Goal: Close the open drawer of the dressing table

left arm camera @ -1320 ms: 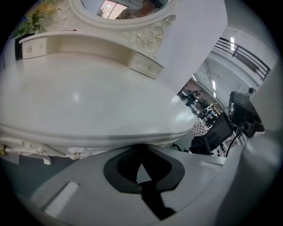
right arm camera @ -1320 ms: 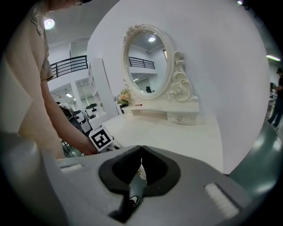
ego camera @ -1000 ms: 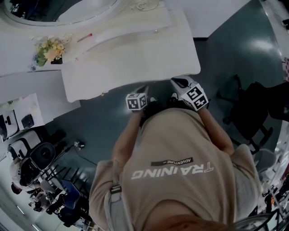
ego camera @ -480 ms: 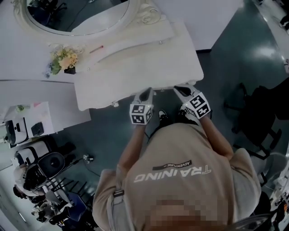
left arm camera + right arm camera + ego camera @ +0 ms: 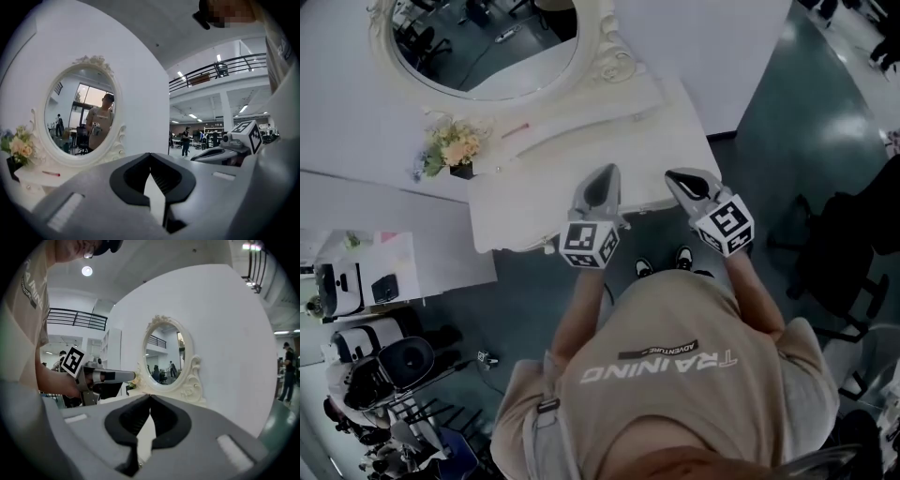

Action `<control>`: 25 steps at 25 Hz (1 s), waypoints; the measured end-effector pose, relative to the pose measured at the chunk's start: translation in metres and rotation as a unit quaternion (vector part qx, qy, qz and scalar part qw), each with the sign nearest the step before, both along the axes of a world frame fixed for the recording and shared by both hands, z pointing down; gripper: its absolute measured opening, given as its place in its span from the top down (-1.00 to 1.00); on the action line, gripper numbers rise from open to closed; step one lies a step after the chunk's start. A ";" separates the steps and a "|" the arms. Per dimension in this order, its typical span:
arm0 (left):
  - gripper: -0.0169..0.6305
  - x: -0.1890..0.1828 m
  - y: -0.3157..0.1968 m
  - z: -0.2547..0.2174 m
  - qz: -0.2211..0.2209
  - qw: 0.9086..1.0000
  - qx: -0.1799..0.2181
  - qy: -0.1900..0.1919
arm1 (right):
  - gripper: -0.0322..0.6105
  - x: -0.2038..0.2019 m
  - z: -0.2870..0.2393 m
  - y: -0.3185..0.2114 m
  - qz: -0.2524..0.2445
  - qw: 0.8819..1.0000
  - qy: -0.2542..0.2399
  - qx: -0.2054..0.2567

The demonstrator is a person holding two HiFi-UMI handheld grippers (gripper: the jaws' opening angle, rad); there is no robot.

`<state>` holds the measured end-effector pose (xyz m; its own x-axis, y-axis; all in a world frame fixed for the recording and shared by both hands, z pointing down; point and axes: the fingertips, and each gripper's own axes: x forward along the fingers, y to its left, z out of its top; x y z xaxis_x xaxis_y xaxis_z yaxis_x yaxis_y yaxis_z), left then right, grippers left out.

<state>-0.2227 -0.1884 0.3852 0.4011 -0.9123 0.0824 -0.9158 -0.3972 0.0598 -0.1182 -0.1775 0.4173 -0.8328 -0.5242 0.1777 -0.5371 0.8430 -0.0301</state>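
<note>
Two tools, the left gripper (image 5: 602,178) and the right gripper (image 5: 678,178), hang side by side over the front edge of the white dressing table (image 5: 534,202), neither touching it. Each gripper's own view shows its jaws pressed together at the tips with nothing caught between them. The drawer lies somewhere below that front edge, but the head view looks straight down on the tabletop and does not show whether it stands open. An oval mirror (image 5: 487,47) rises at the back, with a flower bouquet (image 5: 455,148) and a red pen (image 5: 516,131) just beside it.
</note>
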 end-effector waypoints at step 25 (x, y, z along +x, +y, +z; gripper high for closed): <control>0.92 -0.019 -0.028 -0.087 -0.029 0.992 0.115 -0.039 | 0.89 0.002 -0.092 -0.046 0.032 0.993 -0.031 0.110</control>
<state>-0.2417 -0.2163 0.2987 0.3472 -0.9323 -0.1015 -0.9360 -0.3378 -0.0990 -0.1167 -0.2237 0.3250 -0.8025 -0.5966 0.0025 -0.5923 0.7973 0.1161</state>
